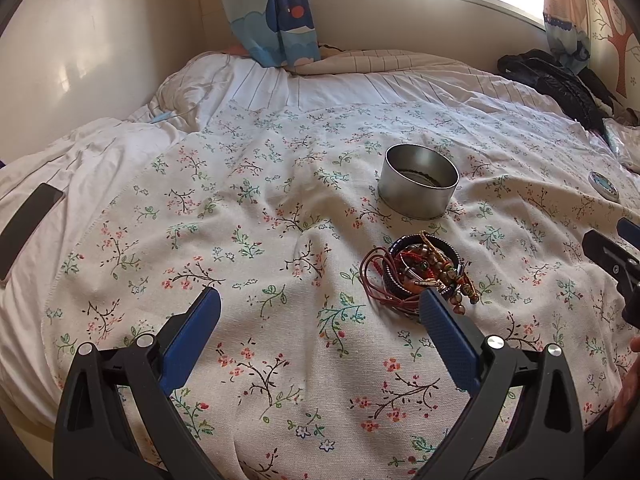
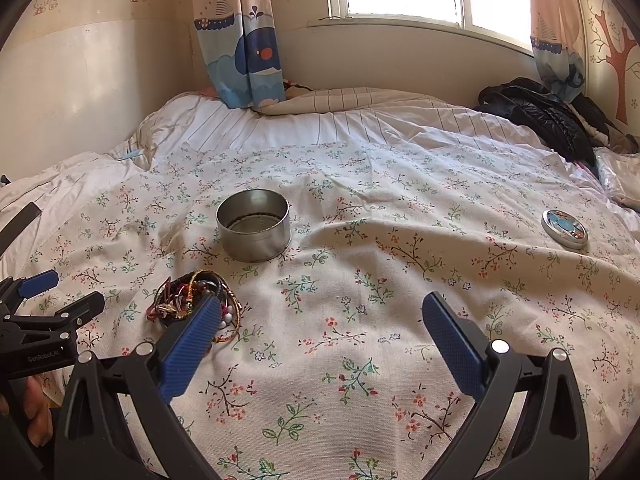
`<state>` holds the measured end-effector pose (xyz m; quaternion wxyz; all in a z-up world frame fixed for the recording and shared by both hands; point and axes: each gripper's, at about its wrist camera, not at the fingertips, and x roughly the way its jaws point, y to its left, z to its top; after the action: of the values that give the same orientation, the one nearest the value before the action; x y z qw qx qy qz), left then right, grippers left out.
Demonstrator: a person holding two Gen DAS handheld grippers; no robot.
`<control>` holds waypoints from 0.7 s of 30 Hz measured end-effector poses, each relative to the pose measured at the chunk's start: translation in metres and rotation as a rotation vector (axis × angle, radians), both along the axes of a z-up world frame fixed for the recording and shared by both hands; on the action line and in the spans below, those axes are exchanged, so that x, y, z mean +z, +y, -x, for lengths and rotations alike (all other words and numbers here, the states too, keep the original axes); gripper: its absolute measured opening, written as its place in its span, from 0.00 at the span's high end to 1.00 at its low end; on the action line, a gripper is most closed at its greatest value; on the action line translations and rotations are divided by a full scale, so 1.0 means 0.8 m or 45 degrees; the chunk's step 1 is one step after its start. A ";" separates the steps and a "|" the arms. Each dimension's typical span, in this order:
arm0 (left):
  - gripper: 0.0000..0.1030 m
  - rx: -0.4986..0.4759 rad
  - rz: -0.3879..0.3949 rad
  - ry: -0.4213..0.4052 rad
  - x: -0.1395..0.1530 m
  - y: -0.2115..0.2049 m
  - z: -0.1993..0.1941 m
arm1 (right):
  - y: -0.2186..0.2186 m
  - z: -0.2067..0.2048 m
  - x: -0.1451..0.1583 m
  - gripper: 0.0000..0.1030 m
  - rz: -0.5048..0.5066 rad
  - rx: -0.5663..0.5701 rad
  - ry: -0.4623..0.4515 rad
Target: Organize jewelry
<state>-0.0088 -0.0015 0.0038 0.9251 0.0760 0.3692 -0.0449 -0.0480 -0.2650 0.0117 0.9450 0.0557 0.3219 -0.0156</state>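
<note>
A bed is filling both views, and a floral cloth [image 1: 280, 208] is lying spread over its white striped quilt [image 1: 312, 84]. At about 1 o'clock in the left wrist view a black jacket [image 1: 560, 76] is sitting crumpled in the far corner under the whale-print curtain [image 1: 276, 12]. A dark phone [image 1: 24, 224] is lying at 9 o'clock on the quilt's edge.

The left gripper [image 1: 320, 308] is hovering low over the cloth with its blue fingers spread wide and nothing between them; its right finger is sitting in front of the near edge of the jewelry. The right gripper [image 2: 320, 312] is likewise hanging open and empty, its left finger overlapping the same heap.

A round metal tin [image 1: 418, 186], open and upright, is standing at 1 o'clock from the left gripper, on the cloth, with something dark lying at its bottom. Just nearer than the tin, apart from it, a tangled pile of bracelets [image 1: 420, 272] and cords is resting on the cloth. The tin's printed lid [image 2: 564, 229] is lying well apart at 2 o'clock in the right wrist view.
</note>
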 end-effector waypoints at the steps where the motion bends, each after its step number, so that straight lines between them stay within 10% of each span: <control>1: 0.07 0.001 0.001 -0.001 0.000 0.000 0.000 | 0.000 0.000 0.000 0.06 -0.001 0.000 -0.002; 21: 0.07 0.001 0.002 0.000 0.000 0.000 0.000 | 0.000 -0.001 0.001 0.06 -0.009 0.000 -0.008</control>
<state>-0.0086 -0.0013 0.0037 0.9252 0.0751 0.3693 -0.0449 -0.0476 -0.2648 0.0124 0.9458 0.0592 0.3189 -0.0144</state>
